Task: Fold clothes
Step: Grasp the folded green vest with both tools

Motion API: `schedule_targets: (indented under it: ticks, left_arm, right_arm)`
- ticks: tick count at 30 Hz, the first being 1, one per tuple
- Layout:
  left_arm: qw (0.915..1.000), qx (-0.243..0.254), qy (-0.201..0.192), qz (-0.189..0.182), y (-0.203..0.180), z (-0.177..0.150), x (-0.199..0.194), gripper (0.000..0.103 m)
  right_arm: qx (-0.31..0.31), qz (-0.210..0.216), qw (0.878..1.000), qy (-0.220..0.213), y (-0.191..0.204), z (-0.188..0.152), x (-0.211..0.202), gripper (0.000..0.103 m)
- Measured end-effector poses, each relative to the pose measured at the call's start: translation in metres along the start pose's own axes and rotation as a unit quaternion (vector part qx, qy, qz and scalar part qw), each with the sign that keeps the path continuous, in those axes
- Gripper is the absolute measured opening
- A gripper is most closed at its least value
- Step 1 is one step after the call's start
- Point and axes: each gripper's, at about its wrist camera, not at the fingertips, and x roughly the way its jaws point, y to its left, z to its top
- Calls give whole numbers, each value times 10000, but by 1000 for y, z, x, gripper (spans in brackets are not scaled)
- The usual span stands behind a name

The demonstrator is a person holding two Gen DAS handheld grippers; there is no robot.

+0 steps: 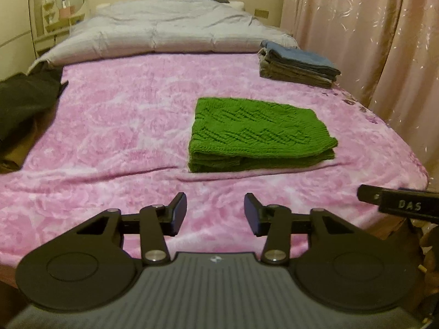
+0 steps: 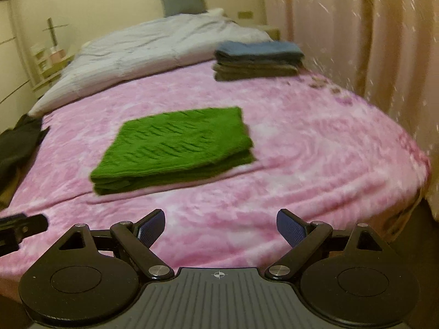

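Pink blanket [image 1: 115,126] covers the bed. Left wrist view: the left hand-held gripper [image 1: 215,213] hangs over the near edge, jaws partly apart and empty. The green knit [image 1: 255,131], folded, lies centre-right; a folded stack [image 1: 296,64] sits far right, likely finished items kept aside. Dark clothing [image 1: 24,104] waits at left. "DAS" reads on the other tool at right.

Right wrist view: the right hand-held gripper [image 2: 221,227] stands wide, holding nothing, with the knit near-left of centre.
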Motion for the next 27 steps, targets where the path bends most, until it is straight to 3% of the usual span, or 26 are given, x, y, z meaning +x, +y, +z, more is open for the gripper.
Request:
schedule_targets:
  ticks: [2,5,6,8,12,15,18,19,20,25,27]
  left_arm:
    - [9999,-62,27,-99,8,3,13,32]
    - [9986,-361,52,-378,24,9,35,31]
    - [9969,-580,78,-525,32,12,43,31]
    - [9903,-1074,136,-874,46,17,60,32]
    - [9710,-1950,195,-1366,74,30,95,37]
    - [9588,-2389,236,-1519,88,39,121,43]
    - [9485,-2717,292,-1601,99,43,143,43]
    - [9463,-2779,300,-1623,101,44,150,43]
    - [9450,-2812,317,-1639,102,44,156,41]
    - [9391,-2961,429,-1692,102,41,176,40]
    - [9365,-3032,403,-1717,102,39,181,36]
  right_arm:
    - [276,91,9996,14,-13,2,12,91]
    - [1234,764,9894,-11,-40,10,33,90]
    - [1590,1016,9820,-13,-50,13,40,88]
    - [2277,1365,9641,-23,-69,17,58,59]
    - [3371,1780,9245,-2,-103,26,96,59]
    - [3718,1962,9073,-90,-115,32,115,59]
    - [3823,1940,9033,-141,-119,37,130,54]
    - [3853,1929,9023,-134,-120,38,134,47]
    - [3884,1918,9012,-127,-121,39,138,43]
    - [3944,1930,8984,-56,-120,35,151,42]
    - [3907,1895,9008,-24,-118,32,155,32]
